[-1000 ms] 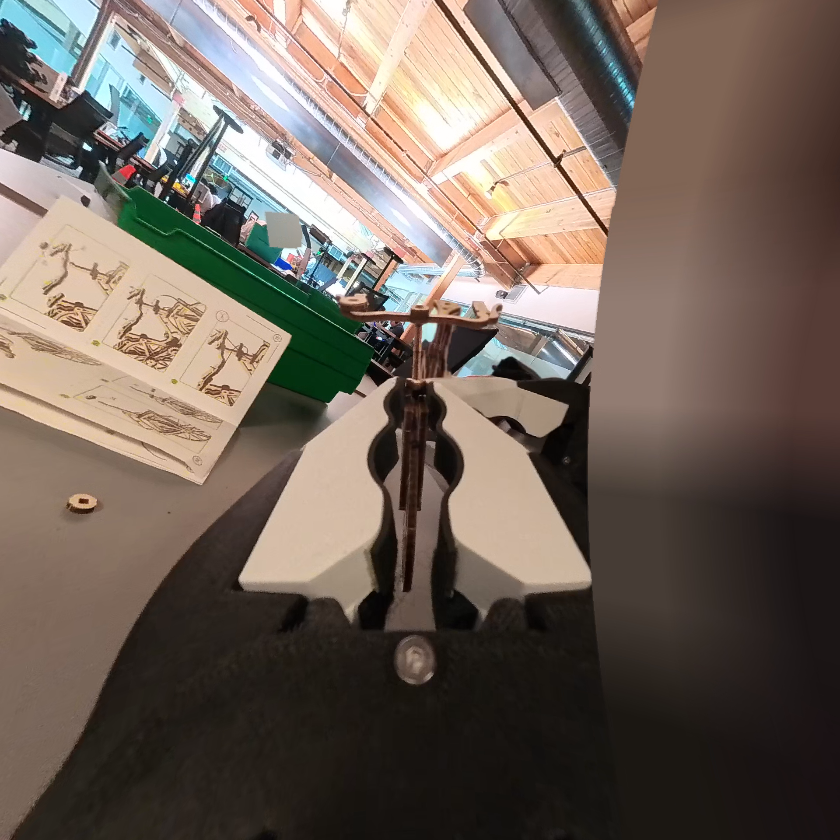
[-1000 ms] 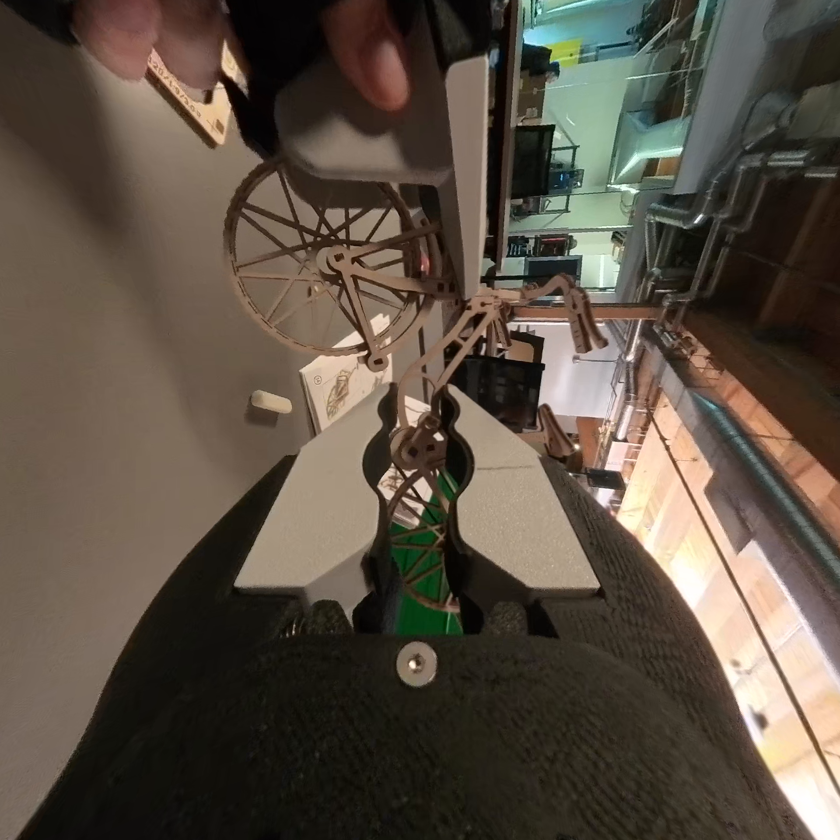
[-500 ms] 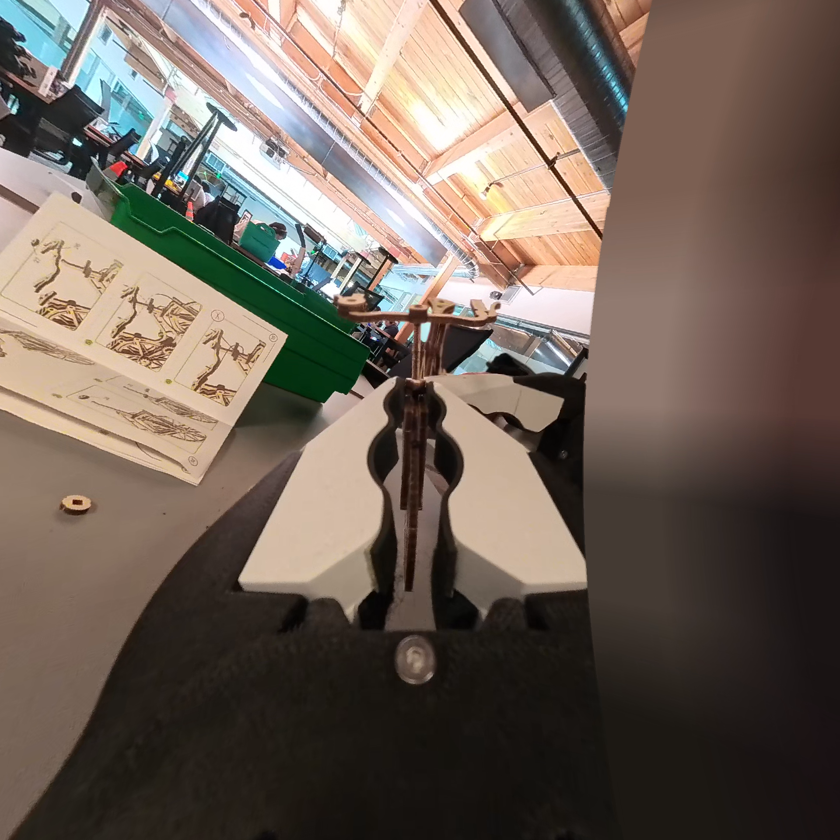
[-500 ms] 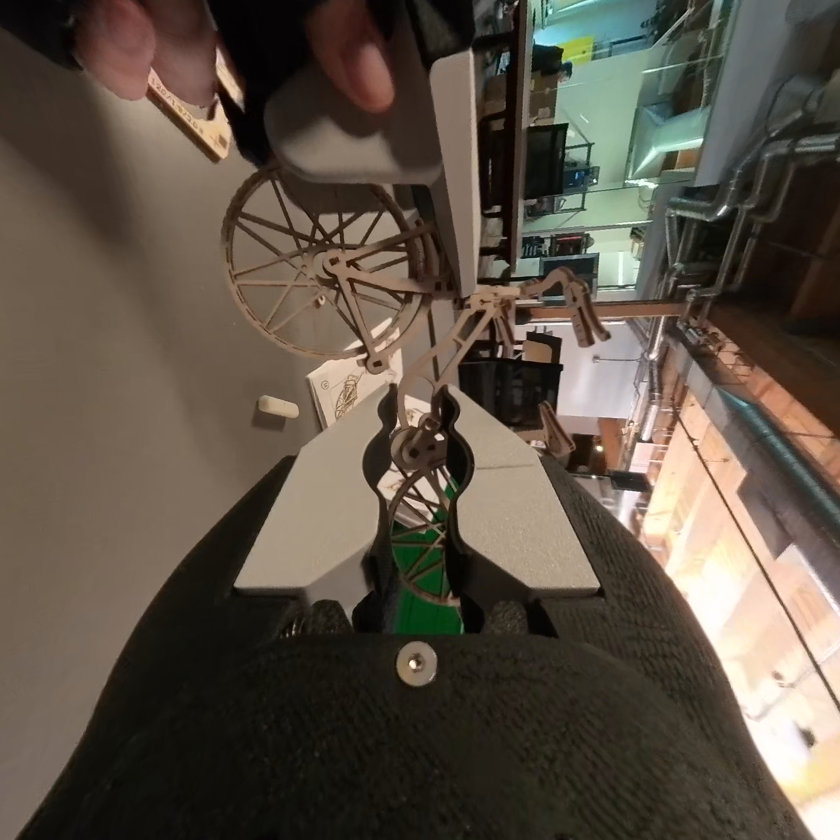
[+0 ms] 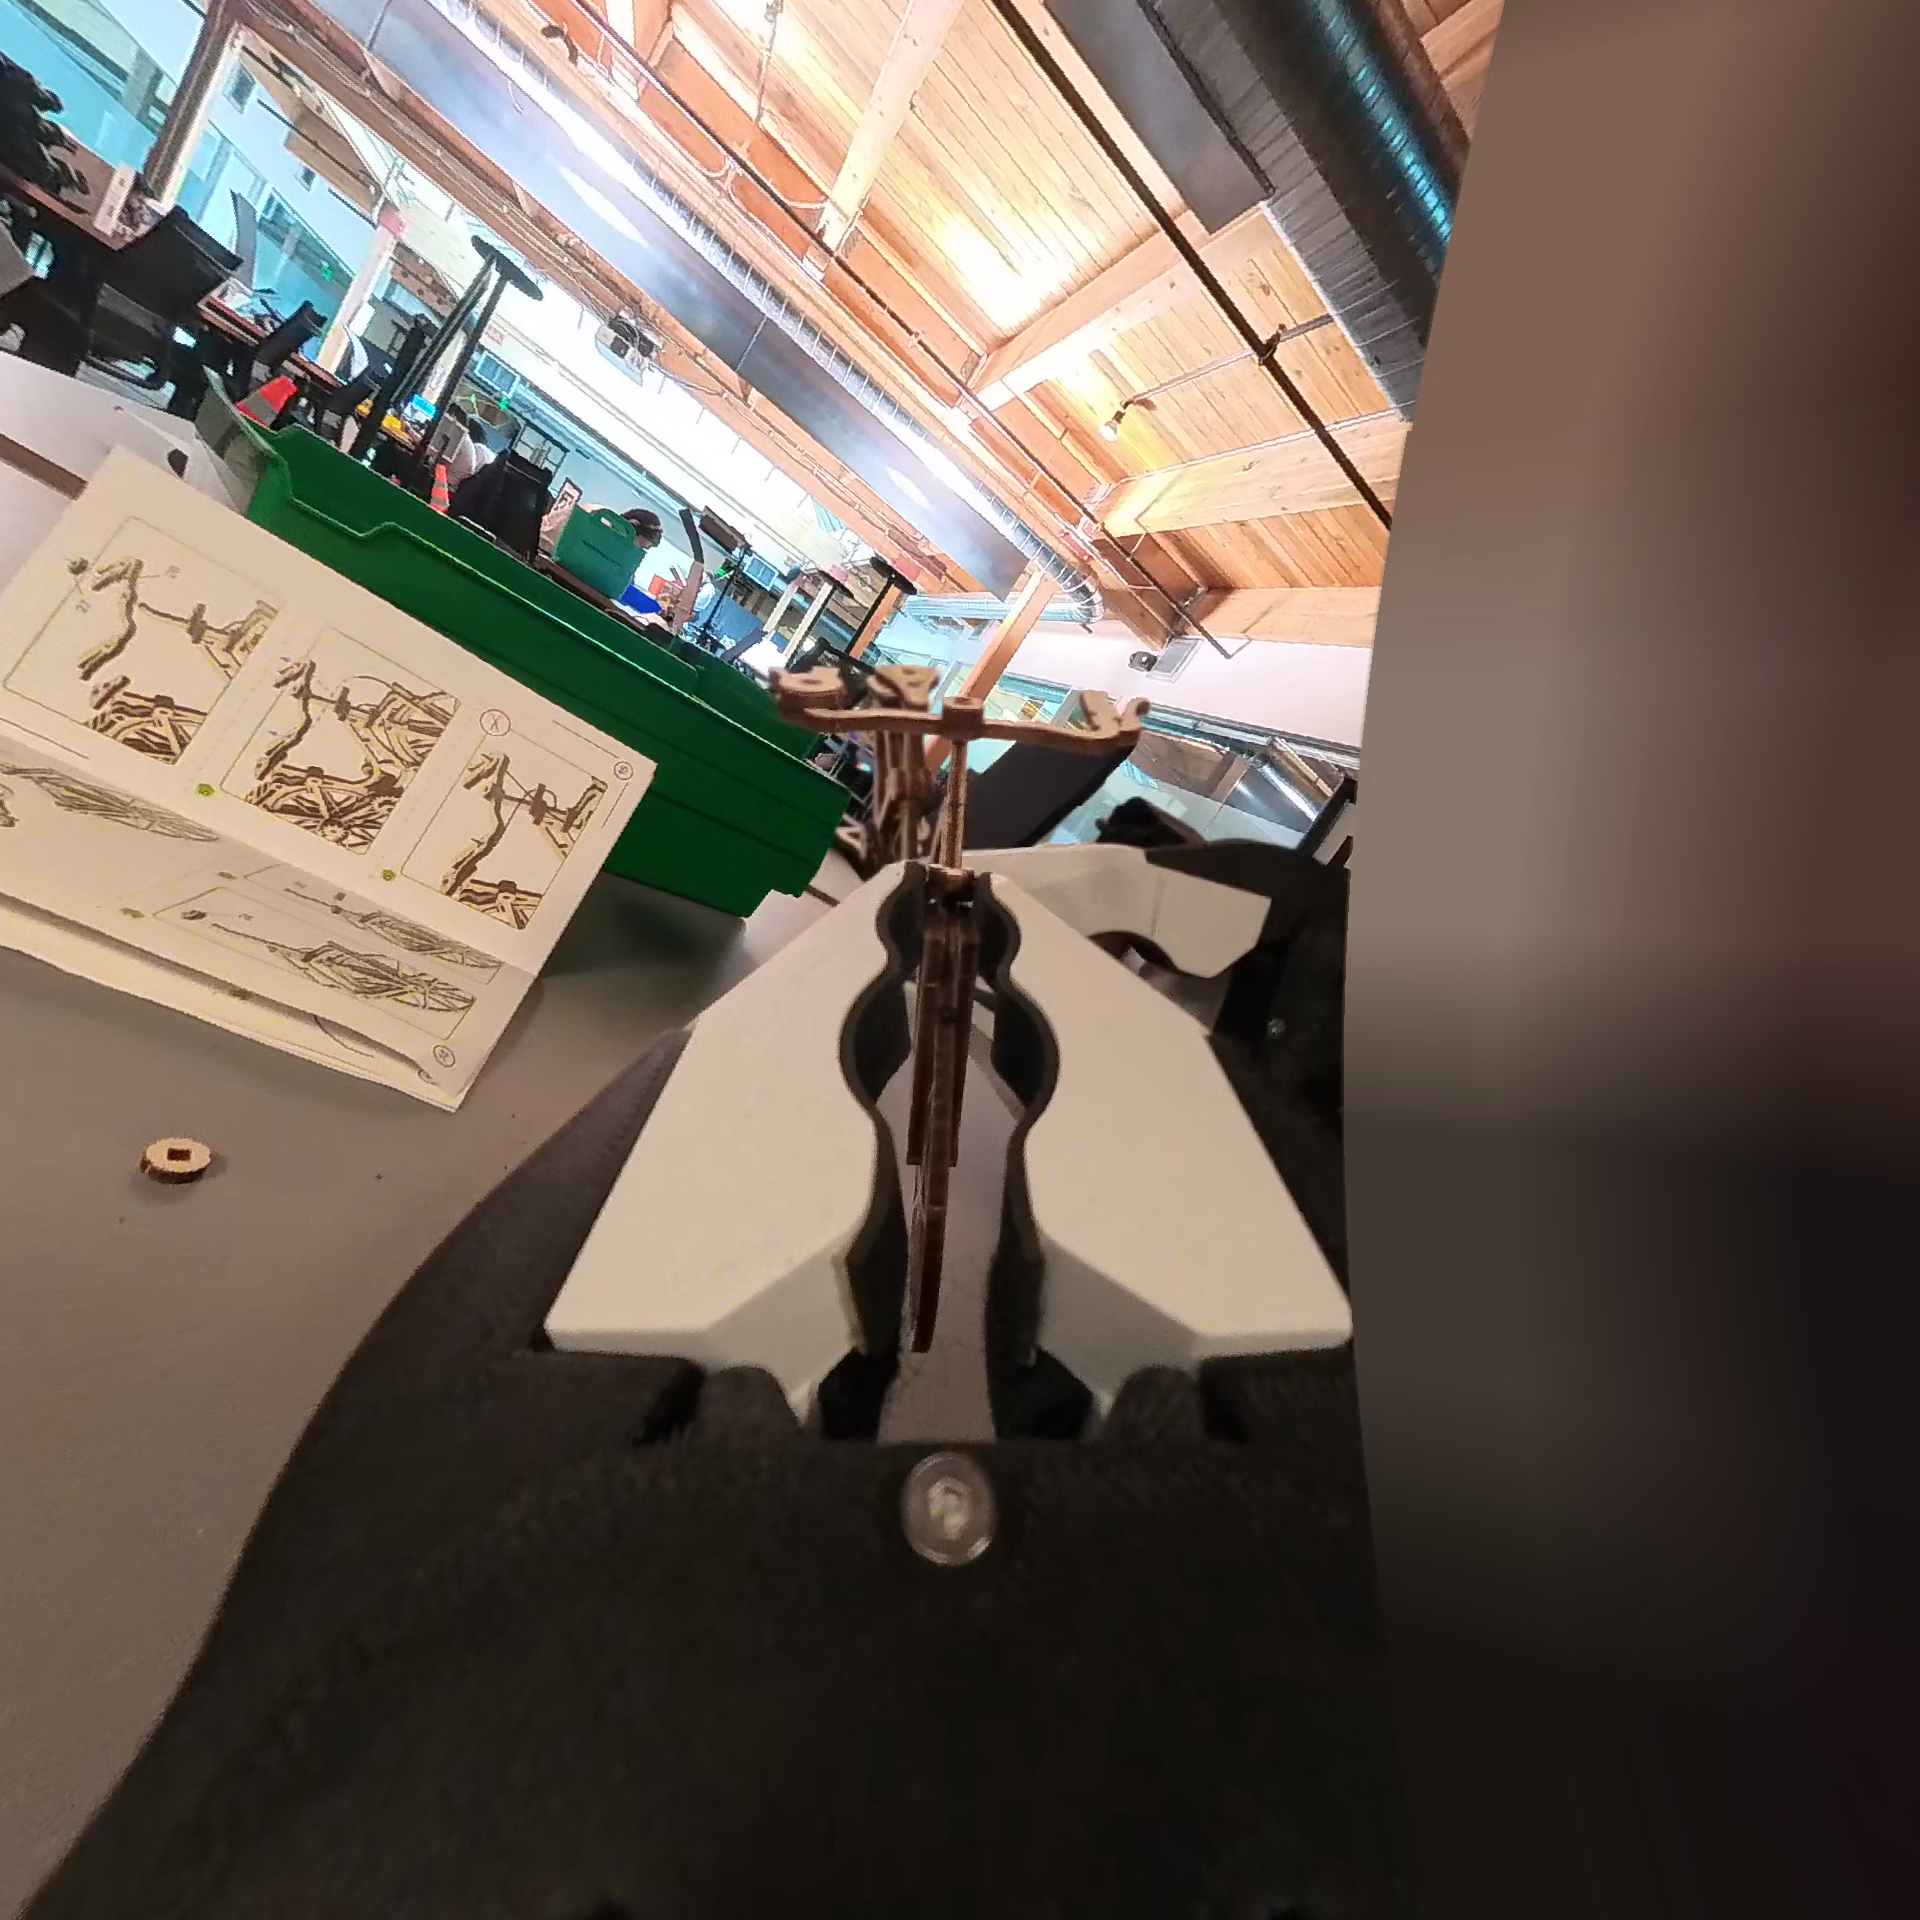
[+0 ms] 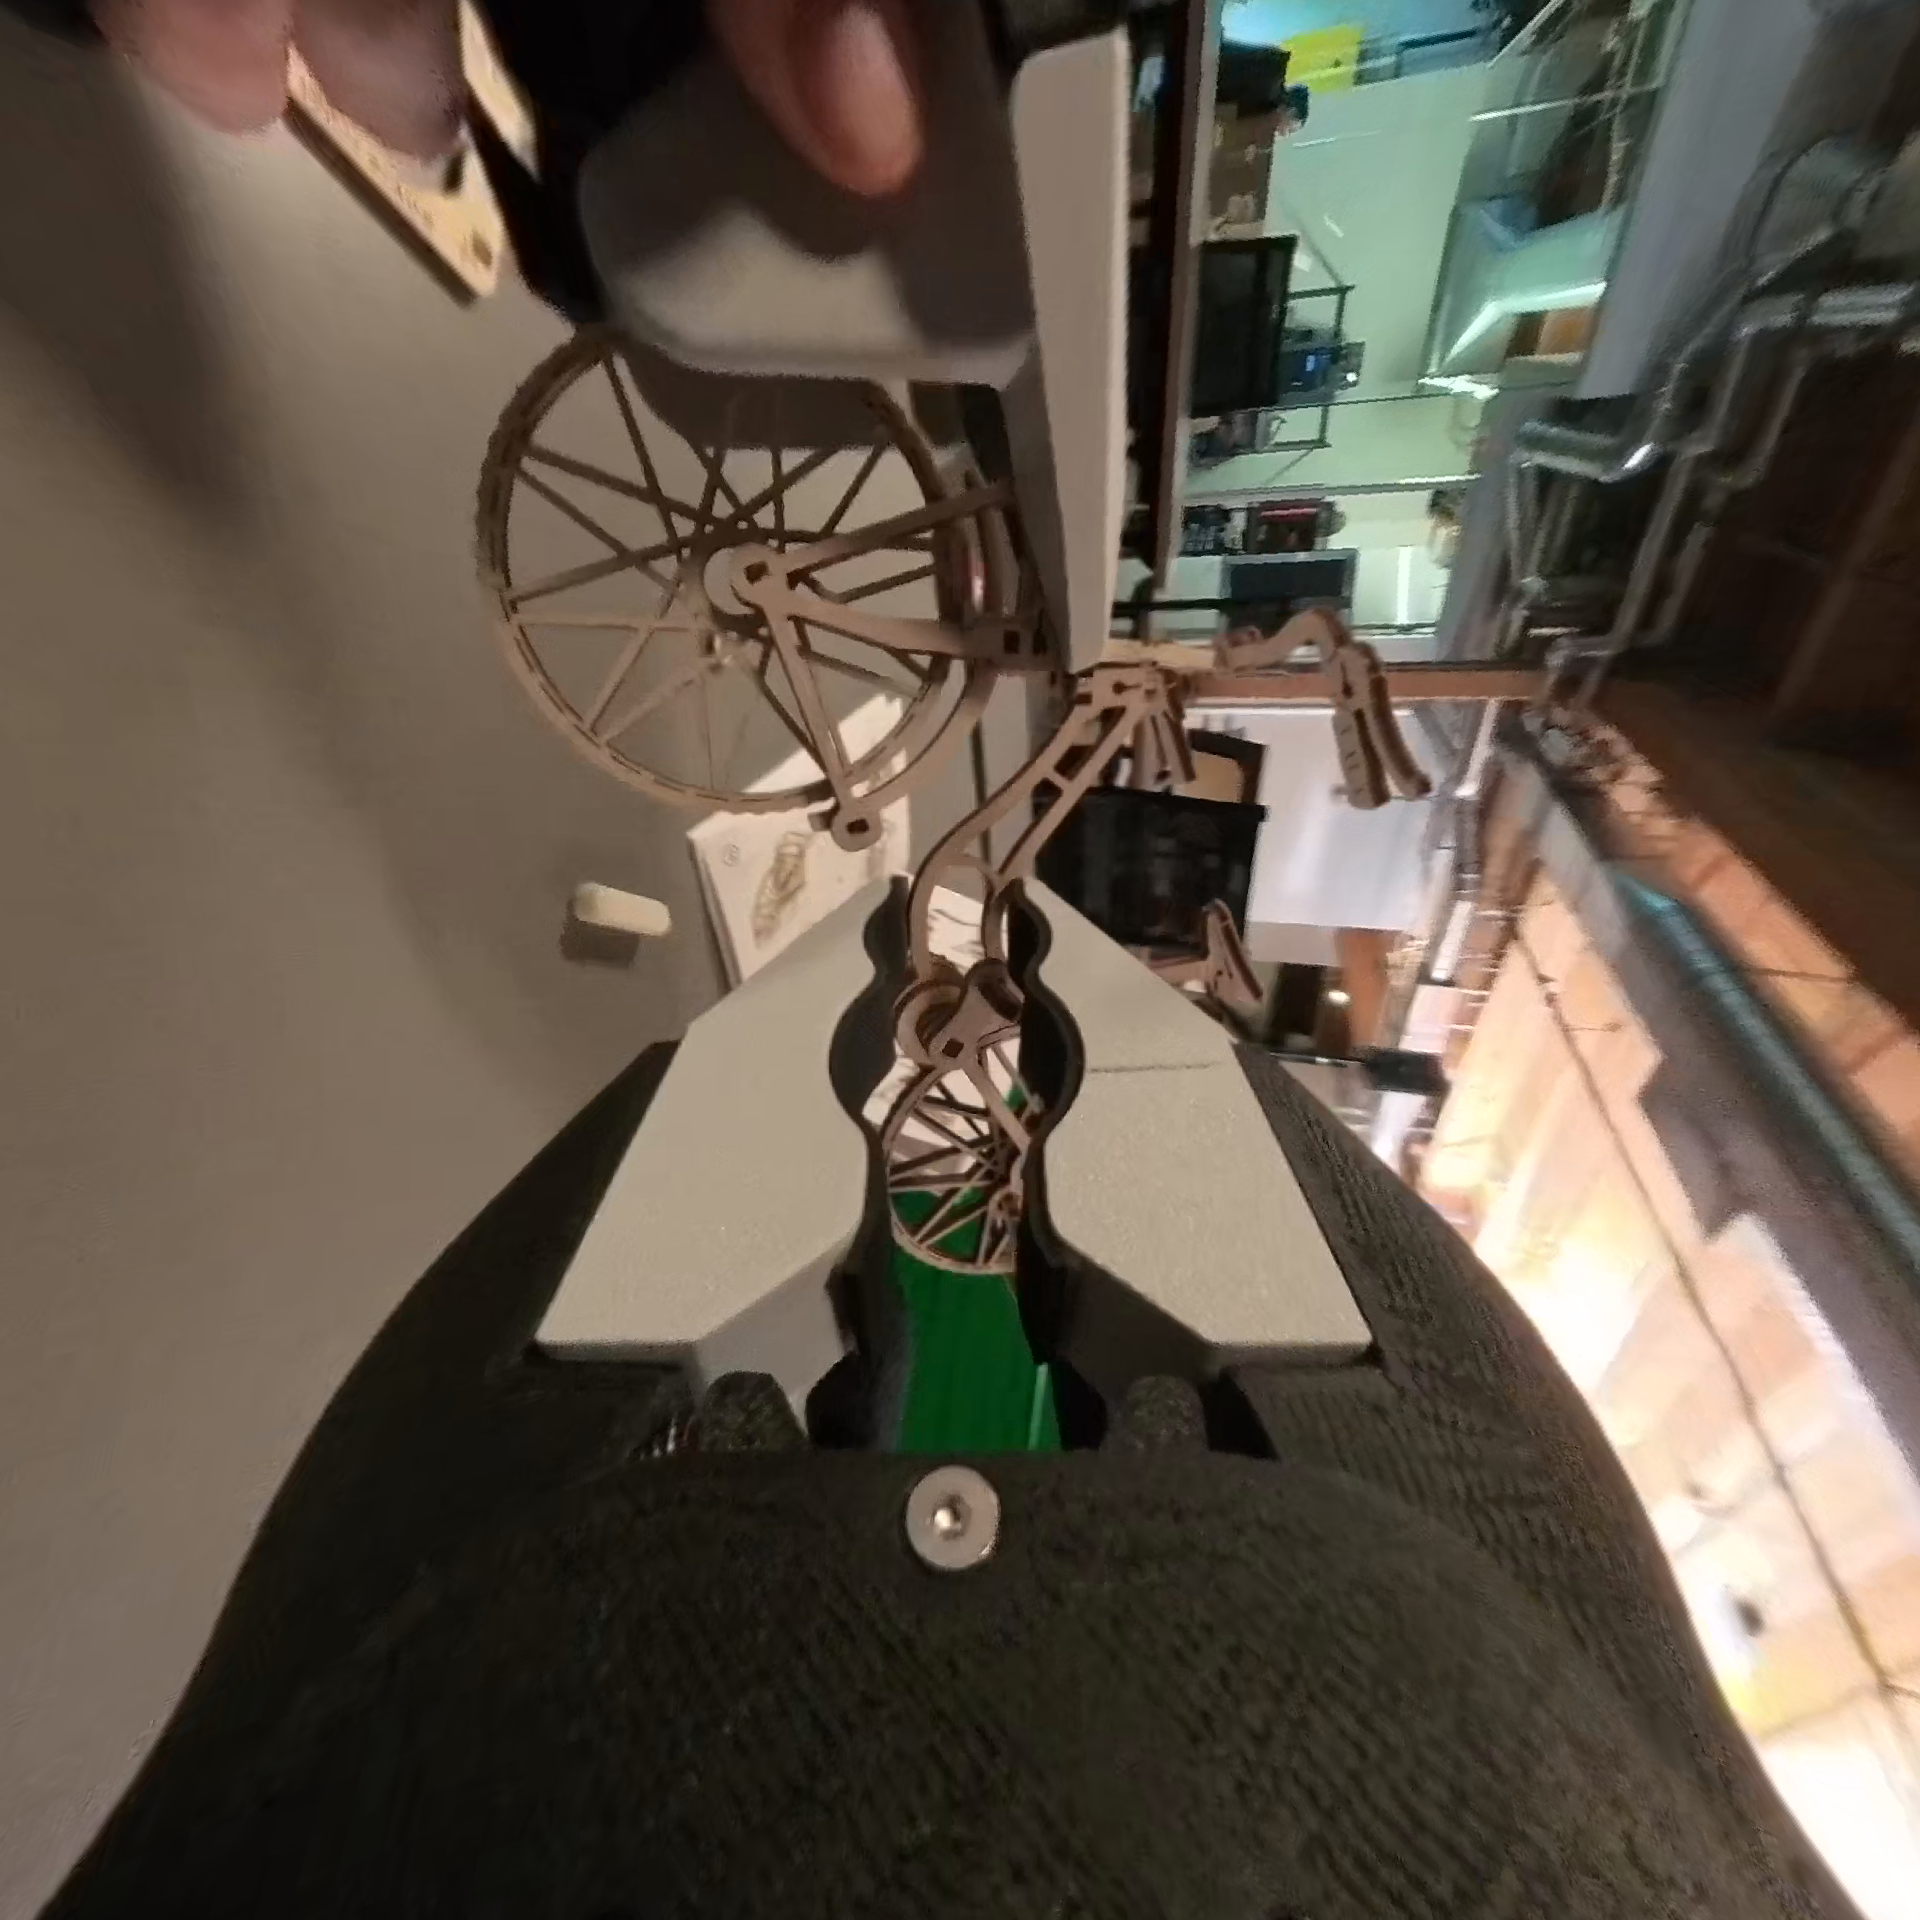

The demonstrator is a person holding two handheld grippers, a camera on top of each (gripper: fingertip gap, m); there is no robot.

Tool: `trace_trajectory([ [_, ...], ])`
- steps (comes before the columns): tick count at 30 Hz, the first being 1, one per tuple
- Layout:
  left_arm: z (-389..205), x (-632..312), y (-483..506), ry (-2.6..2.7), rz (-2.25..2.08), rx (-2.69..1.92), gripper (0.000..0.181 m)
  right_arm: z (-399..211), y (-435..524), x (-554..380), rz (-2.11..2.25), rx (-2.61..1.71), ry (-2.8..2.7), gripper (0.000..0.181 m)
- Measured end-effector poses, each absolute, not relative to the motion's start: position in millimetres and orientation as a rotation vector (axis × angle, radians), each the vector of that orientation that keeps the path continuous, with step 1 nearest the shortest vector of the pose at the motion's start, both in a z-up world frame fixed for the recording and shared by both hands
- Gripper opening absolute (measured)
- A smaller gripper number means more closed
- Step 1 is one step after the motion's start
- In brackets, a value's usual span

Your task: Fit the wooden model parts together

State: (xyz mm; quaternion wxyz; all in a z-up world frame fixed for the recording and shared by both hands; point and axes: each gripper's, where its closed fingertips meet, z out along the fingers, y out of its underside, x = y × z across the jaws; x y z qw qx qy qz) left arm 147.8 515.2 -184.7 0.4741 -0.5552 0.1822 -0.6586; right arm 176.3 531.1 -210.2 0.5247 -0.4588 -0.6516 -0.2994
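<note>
Right wrist view shows your right claw point(image 6: 951, 1049) pinching the wooden bicycle model point(image 6: 790, 623) at its rear wheel while your left claw point(image 5: 940, 1049) clamps the front wheel, steadying it above the worktop point(image 5: 156, 1299) for fitting.

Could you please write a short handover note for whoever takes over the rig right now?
Left claw: shut on the wooden bicycle model, gripping its front wheel edge-on, handlebars above the claw tips.
Right claw: shut on the same model at its other wheel and crank area.
The model is held off the grey table between both claws.
On the table: instruction sheet, green bin, a small loose wooden washer.
Done: frame, both wheels and handlebars look assembled.
Left: I cannot tell which parts are missing; check the sheet, and the washer probably still needs fitting.
</note>
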Motion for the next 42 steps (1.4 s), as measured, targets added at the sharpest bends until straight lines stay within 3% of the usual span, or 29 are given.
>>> trace_trajectory([
  [30,-184.8,141.9,520.8,0.389,-1.603,-1.353,0.007,-202.1,527.3,173.7,-1.074,-0.794,-1.568,0.018],
  [42,-183.4,142.2,519.0,0.409,-1.521,-1.333,0.007,-201.5,529.3,182.3,-0.712,-1.093,-1.498,0.017],
])
